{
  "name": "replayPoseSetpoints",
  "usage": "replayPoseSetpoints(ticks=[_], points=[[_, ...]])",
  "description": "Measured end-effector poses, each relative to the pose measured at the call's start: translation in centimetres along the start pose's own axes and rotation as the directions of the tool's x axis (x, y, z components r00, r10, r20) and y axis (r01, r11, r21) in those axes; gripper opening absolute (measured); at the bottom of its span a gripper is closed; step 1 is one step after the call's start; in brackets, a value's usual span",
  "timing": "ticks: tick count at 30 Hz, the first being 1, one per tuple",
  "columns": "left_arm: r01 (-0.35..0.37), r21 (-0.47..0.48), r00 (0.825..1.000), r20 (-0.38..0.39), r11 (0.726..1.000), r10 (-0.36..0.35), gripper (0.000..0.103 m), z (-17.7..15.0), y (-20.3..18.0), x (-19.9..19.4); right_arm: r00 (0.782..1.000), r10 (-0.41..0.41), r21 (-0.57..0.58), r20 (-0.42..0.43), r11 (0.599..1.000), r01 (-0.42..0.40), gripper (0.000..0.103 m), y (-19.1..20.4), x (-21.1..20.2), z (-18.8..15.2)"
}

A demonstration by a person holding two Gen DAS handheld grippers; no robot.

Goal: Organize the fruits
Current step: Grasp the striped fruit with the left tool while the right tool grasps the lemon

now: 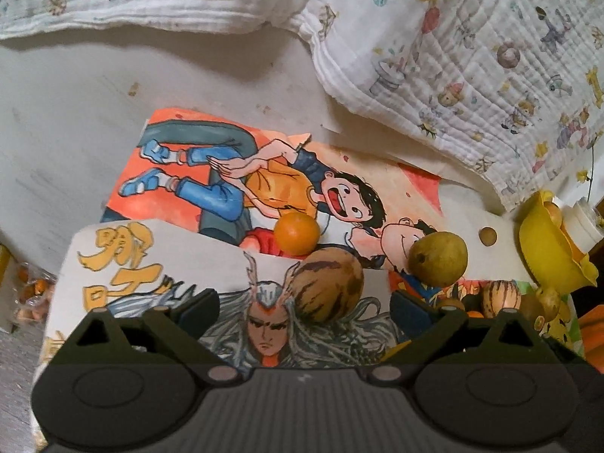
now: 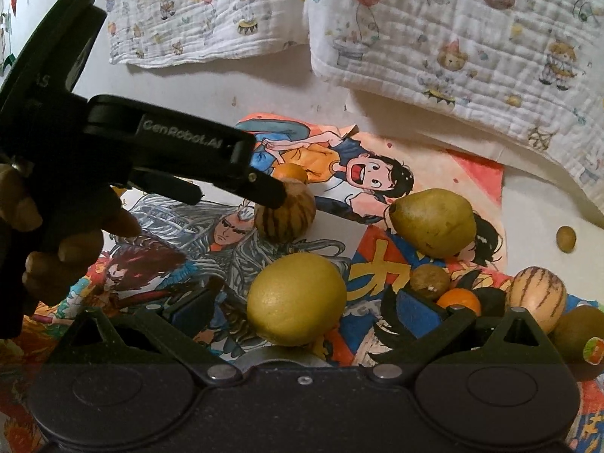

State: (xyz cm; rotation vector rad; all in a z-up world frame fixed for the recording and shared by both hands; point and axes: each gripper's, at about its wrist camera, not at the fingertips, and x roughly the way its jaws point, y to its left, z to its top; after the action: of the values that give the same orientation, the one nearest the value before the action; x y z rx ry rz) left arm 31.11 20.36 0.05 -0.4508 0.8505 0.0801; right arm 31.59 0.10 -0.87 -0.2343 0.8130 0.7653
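My left gripper (image 1: pixel 305 309) is open, its jaws on either side of a brown striped round fruit (image 1: pixel 326 287) without touching it. Beyond that fruit lie an orange (image 1: pixel 296 234) and a green pear (image 1: pixel 438 258). My right gripper (image 2: pixel 302 309) is open too, with a yellow lemon (image 2: pixel 296 298) between its jaws and a gap on both sides. In the right wrist view one of the left gripper's fingers (image 2: pixel 264 190) reaches the striped fruit (image 2: pixel 287 215), and the pear (image 2: pixel 434 222) lies to the right. All the fruit rests on cartoon posters (image 2: pixel 234 234).
A hand (image 2: pixel 68 249) holds the left gripper. At the right lie a brown kiwi (image 2: pixel 430 281), a small orange (image 2: pixel 458 300), a pale striped fruit (image 2: pixel 536 298) and a stickered kiwi (image 2: pixel 577 332). A yellow bowl (image 1: pixel 547 249) stands far right. A printed quilt (image 1: pixel 472 56) bounds the back.
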Motion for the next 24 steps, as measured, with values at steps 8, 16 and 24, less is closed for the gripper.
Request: replayPoseSetpoints(ticks=[8, 16, 24], points=[[0.014, -0.014, 0.999, -0.03, 1.0, -0.015, 0.085, 0.4, -0.5, 2.4, 1.0, 0.003, 0.001, -0.011, 1.0, -0.003, 0.09, -0.3, 1.8, 0.0], [-0.002, 0.021, 1.0, -0.021, 1.0, 0.002, 0.076, 0.9, -1.2, 3.5, 1.0, 0.018, 0.003, -0.021, 1.0, -0.018, 0.083, -0.1, 3.0, -0.1], [-0.003, 0.037, 1.0, -0.02, 0.999, 0.004, 0.057, 0.9, -1.5, 3.7, 1.0, -0.005, -0.006, -0.002, 1.0, 0.005, 0.073, 0.0, 3.3, -0.3]])
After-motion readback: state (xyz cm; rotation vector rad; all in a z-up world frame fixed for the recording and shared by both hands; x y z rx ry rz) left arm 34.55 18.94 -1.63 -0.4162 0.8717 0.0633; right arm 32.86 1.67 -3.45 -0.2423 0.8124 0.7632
